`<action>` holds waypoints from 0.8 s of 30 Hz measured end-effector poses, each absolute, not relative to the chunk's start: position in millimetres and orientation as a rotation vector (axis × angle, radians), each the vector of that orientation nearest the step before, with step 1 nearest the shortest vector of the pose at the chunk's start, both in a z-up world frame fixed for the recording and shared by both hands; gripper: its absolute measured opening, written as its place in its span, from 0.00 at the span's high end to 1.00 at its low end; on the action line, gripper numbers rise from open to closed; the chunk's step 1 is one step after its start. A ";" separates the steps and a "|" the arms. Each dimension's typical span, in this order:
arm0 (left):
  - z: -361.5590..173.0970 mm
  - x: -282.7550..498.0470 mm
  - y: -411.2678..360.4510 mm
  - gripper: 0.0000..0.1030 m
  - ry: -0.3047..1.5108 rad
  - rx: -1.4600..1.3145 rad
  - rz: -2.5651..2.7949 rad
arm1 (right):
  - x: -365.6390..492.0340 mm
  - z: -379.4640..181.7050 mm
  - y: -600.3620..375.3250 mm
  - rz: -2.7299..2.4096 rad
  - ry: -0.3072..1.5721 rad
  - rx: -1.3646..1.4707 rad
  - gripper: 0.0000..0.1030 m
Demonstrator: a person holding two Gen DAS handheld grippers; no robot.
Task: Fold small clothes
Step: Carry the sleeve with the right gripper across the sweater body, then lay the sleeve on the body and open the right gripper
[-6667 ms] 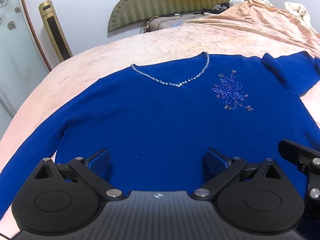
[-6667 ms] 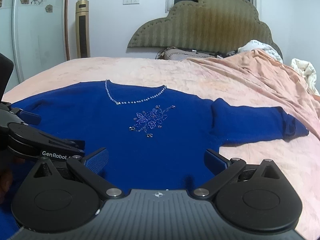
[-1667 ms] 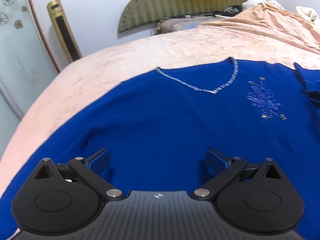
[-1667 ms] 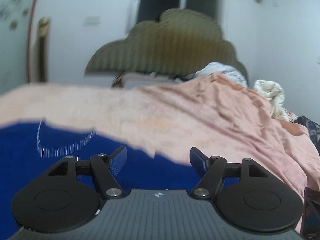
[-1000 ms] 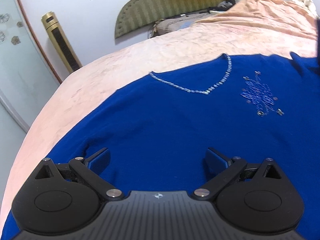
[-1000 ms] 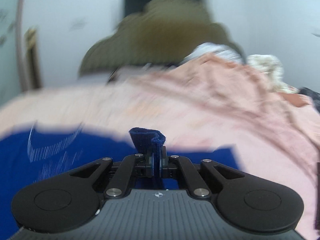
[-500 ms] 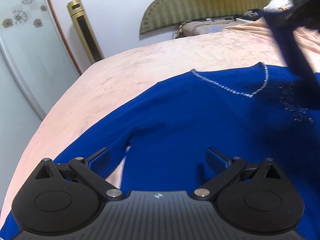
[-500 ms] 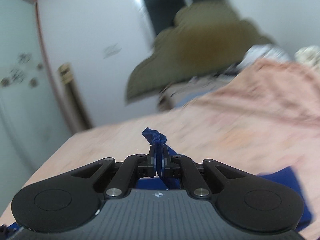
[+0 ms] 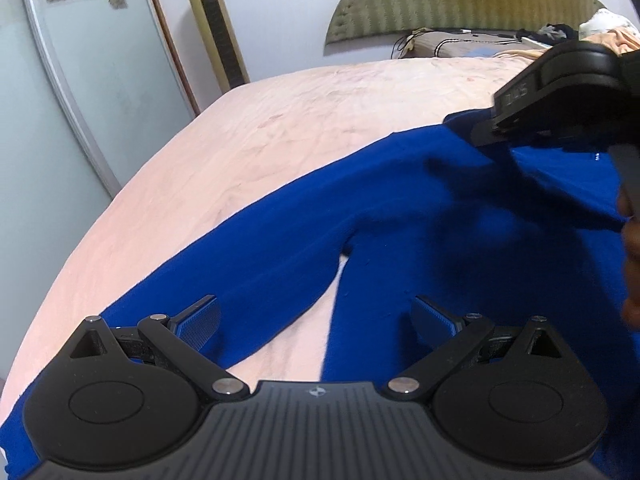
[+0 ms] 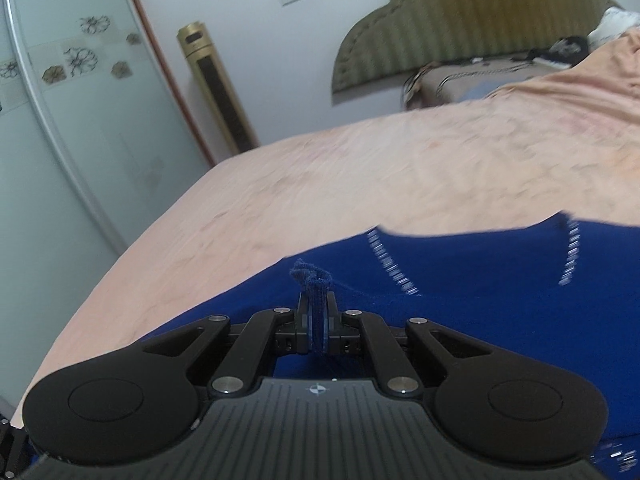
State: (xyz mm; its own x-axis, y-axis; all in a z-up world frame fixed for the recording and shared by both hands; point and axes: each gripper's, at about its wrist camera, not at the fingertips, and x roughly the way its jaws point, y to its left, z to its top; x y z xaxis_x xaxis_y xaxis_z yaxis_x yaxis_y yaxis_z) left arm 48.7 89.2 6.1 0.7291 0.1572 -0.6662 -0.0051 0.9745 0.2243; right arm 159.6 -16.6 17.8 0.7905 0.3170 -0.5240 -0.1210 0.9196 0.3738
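Right tongs (image 10: 316, 330) — clamped on a bunched cuff (image 10: 312, 280) of the blue sweater (image 10: 480, 300), the knit pinched between both pads and poking up above them. Left tongs (image 9: 316, 320) — spread wide, empty, poised over the gap where the near sleeve (image 9: 248, 264) meets the body; pads not touching cloth.

Sweater: lies face-up on the pink bed (image 9: 320, 128), beaded neckline (image 10: 390, 268) visible in the right wrist view. In the left wrist view the right tongs appear at upper right, carrying the cuff above the sweater's chest.

Step in hand, by judgement: first sleeve fold, the far sleeve being laid inward across the body. Next move calls for setting the cuff down flat on the chest and letting go; the left tongs would then likely take the near sleeve for the matching fold.

Surroundings: green padded headboard (image 10: 480, 12), gold tower unit (image 10: 216, 84) against the wall, frosted sliding door (image 10: 60, 120) with flower decals.
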 end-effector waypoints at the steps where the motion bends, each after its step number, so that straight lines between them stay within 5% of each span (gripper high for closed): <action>1: 5.3 49.0 90.2 0.01 0.753 0.213 0.092 | 163.0 16.0 -11.6 0.248 0.624 0.329 0.92; 7: 0.6 48.1 88.1 0.01 0.767 0.224 0.087 | 179.6 6.5 6.9 0.276 0.646 0.314 0.92; 11: 0.7 43.9 82.7 0.01 0.761 0.245 0.078 | 197.7 -12.6 13.3 0.327 0.787 0.298 0.73; 18: -1.3 50.9 79.7 0.01 0.781 0.223 0.091 | 150.2 15.9 -26.6 0.332 0.684 0.348 0.38; 24: 1.8 44.2 73.4 0.01 0.762 0.252 0.095 | 145.5 -3.0 -35.9 0.286 0.770 0.318 0.38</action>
State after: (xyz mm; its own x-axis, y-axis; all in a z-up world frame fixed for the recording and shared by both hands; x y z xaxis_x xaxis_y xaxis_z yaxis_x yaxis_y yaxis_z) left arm 44.2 73.4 1.8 0.7212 0.1756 -0.6701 0.0063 0.9656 0.2598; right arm 145.5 -35.9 -3.0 0.6840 0.3651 -0.6315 -0.1355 0.9142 0.3819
